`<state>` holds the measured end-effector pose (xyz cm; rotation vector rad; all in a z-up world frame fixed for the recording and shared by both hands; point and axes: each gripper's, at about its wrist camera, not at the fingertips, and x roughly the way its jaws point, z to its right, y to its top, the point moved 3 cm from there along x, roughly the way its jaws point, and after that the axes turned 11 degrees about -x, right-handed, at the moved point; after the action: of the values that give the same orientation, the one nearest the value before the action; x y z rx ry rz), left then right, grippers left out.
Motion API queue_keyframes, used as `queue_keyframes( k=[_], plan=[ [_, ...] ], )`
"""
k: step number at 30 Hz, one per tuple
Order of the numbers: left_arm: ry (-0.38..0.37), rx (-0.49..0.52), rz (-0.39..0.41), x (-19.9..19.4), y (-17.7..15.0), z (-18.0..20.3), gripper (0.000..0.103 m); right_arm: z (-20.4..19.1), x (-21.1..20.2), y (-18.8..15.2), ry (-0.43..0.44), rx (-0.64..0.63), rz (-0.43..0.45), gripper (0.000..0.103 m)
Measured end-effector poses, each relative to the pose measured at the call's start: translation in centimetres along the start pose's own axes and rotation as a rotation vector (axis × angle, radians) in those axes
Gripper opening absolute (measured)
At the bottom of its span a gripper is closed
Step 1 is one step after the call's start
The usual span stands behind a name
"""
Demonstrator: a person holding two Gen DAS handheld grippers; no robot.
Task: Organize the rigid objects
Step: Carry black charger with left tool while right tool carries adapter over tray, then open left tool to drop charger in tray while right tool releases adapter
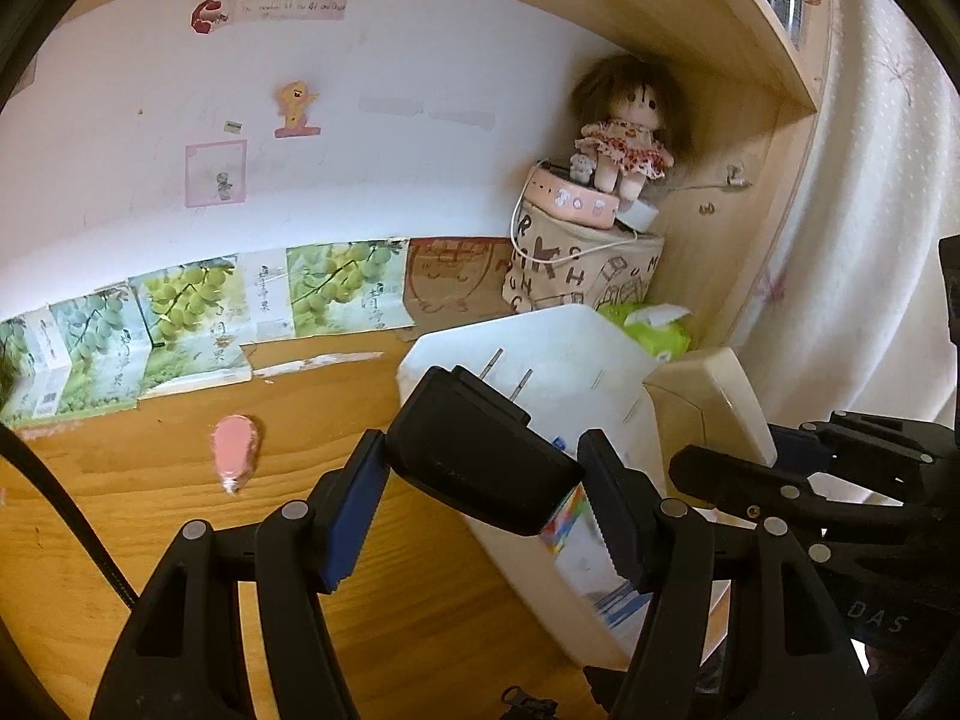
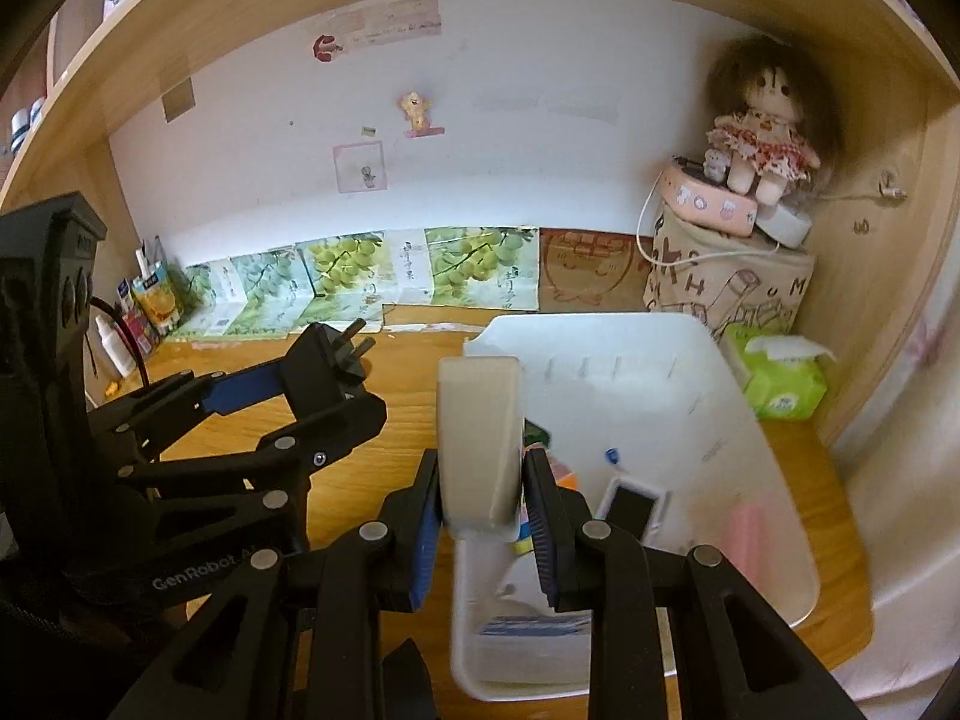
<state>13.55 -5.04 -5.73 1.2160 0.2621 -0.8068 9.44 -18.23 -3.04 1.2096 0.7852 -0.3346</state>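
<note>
The left gripper [image 1: 483, 474] is clamped on a black plug-in power adapter [image 1: 480, 450], centre frame, beside the white plastic bin [image 2: 750, 420]. The right gripper [image 2: 483, 516] is clamped on a cream rectangular plastic case [image 2: 480, 438] above the bin's near left corner. The adapter sits skewed between its pads, so it may twist loose and drop onto the wooden table [image 1: 180, 510]. The case could catch the bin's rim.
</note>
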Motion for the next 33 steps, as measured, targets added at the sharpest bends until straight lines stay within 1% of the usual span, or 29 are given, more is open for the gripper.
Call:
queue_keyframes(
  k=[7,10,15,24,29,33],
  plan=[
    [0.012,-0.059,0.02,1.6,-0.5,2.6,0.068,2.9,0.1,-0.9,0.012,-0.076,-0.03,0.027],
    [0.003,-0.084,0.026,2.1,-0.6,3.4,0.068,4.0,0.0,-1.4,0.016,-0.102,-0.044,0.027],
    [-0.026,-0.104,0.023,3.2,-0.8,5.0,0.068,6.2,-0.2,-2.4,-0.002,-0.103,-0.066,0.027],
    [-0.088,-0.057,-0.003,5.0,-0.9,8.6,0.069,10.0,0.0,-3.6,-0.047,-0.059,-0.102,0.027],
    [-0.106,-0.05,-0.008,5.8,-0.7,9.6,0.068,11.4,0.3,-3.9,-0.066,-0.044,-0.12,0.027],
    [-0.107,-0.04,-0.011,6.2,-0.6,9.9,0.069,12.3,0.5,-3.8,-0.078,-0.023,-0.113,0.027]
  ],
)
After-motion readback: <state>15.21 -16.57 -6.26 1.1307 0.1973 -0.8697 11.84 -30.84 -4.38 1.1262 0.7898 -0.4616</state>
